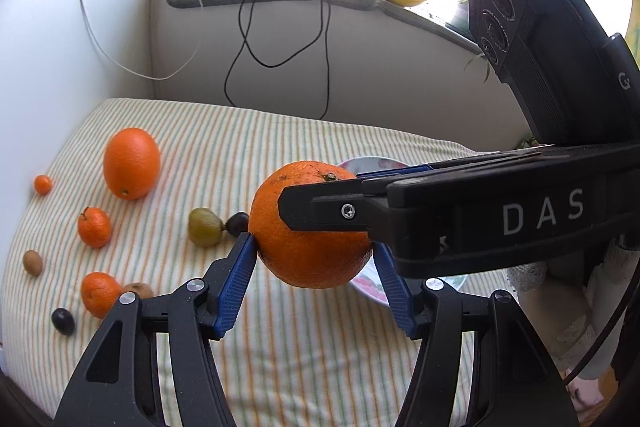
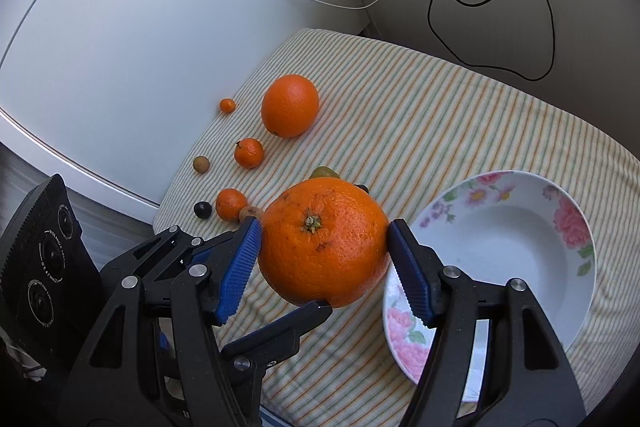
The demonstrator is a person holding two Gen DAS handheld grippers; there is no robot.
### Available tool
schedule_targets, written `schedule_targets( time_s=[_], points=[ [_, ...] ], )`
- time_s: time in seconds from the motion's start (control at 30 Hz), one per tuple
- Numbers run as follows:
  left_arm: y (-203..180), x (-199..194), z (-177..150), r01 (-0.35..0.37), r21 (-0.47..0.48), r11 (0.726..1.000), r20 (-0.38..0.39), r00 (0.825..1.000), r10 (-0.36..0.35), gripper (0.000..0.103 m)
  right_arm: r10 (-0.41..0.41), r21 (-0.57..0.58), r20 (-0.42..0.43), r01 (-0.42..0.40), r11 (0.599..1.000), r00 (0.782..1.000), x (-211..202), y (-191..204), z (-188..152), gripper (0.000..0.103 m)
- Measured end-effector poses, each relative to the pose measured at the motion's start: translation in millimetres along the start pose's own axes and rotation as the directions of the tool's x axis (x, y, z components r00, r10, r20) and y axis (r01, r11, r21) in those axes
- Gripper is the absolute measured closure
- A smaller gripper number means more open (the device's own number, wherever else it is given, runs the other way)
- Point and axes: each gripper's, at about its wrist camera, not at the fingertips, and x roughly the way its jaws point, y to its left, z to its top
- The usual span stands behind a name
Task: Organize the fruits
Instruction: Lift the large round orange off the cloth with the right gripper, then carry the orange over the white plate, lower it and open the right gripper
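Note:
A large orange (image 1: 312,251) (image 2: 324,247) with its stem up hangs above the striped cloth (image 1: 280,347). My left gripper (image 1: 312,261) has its blue pads pressed on the orange's two sides. My right gripper (image 2: 324,253) clamps the same orange crosswise, and one of its black fingers (image 1: 320,215) lies across the fruit in the left wrist view. A floral bowl (image 2: 560,219) (image 1: 372,163), with nothing in it, sits on the cloth just to the right of and below the orange. A second large orange (image 1: 132,163) (image 2: 290,105) rests farther back on the left.
Small fruits lie along the cloth's left side: two mandarins (image 2: 249,153) (image 2: 231,203), a kumquat (image 2: 227,105), a brown round fruit (image 2: 201,164), dark grapes (image 2: 203,209) and a green fruit (image 1: 205,227). A white cabinet (image 2: 100,47) borders the left. Cables (image 1: 280,59) hang on the back wall.

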Motion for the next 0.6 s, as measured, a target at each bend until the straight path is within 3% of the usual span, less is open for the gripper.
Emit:
schedule_targets(
  time_s=[0.6],
  points=[
    [-58.0, 58.3, 15.4, 0.081, 0.063, 0.995, -0.075, 0.994, -0.076, 0.043, -0.033, 0.164, 0.044, 0.025, 0.986, 0.998, -32.9, -92.1, -35.8, 0.035]
  ],
)
